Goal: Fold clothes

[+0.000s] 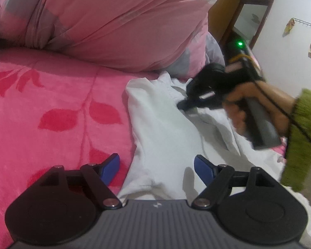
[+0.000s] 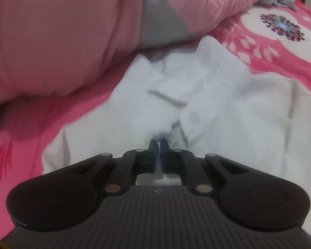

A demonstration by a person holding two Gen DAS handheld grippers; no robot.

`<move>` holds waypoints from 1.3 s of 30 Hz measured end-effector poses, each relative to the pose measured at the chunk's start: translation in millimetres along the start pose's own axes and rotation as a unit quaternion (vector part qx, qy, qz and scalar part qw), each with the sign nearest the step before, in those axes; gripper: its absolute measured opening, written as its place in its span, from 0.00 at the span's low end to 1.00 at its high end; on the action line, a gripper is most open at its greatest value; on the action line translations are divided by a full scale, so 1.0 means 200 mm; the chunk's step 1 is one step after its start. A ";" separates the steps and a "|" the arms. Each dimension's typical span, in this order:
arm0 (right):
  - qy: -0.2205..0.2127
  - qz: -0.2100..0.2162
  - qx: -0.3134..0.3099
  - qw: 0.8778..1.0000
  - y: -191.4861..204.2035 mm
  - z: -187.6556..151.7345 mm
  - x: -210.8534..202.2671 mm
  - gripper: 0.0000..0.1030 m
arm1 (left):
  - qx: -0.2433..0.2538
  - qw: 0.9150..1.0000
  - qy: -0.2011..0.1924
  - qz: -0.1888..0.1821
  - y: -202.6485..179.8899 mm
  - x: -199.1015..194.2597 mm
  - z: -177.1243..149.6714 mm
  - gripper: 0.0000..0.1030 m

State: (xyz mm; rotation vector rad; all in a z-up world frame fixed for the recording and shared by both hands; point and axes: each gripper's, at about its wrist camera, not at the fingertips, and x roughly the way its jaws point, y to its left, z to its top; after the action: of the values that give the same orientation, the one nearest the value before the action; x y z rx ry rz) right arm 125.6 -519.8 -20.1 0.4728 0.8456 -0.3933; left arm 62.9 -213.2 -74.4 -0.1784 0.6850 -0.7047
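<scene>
A white button-up shirt [image 1: 161,128] lies crumpled on the pink bed cover [image 1: 51,108]. My left gripper [image 1: 156,164] is open, its blue pads either side of the shirt's near edge, just above it. In the right wrist view my right gripper [image 2: 158,143] is shut on a fold of the shirt [image 2: 217,103] near the button placket, below the collar. The right gripper also shows in the left wrist view [image 1: 182,104], held by a hand in a green sleeve, its tips on the cloth.
A big pink and grey quilt [image 1: 114,20] is heaped at the back of the bed, close behind the shirt. The pink cover has a white flower print [image 2: 280,33] on the right. A wooden cabinet [image 1: 246,16] and white wall stand beyond the bed.
</scene>
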 end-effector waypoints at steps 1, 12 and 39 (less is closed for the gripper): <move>-0.006 -0.002 0.006 1.000 0.00 0.02 0.00 0.00 | -0.001 1.000 0.000 -0.001 0.00 0.00 0.00 0.78; -0.023 0.050 -0.088 0.995 0.44 0.03 -0.32 0.10 | -0.013 1.000 -0.001 -0.010 0.02 0.00 0.00 0.78; 0.028 0.135 -0.085 0.987 0.61 -0.04 0.09 0.02 | -0.017 1.000 -0.001 -0.013 0.03 -0.01 0.00 0.78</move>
State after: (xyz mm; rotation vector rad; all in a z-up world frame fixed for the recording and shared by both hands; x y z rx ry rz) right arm 193.2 -417.3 -10.4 0.4340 0.8490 -0.0581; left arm 65.6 -208.1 -75.3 -0.2197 0.6942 -0.7171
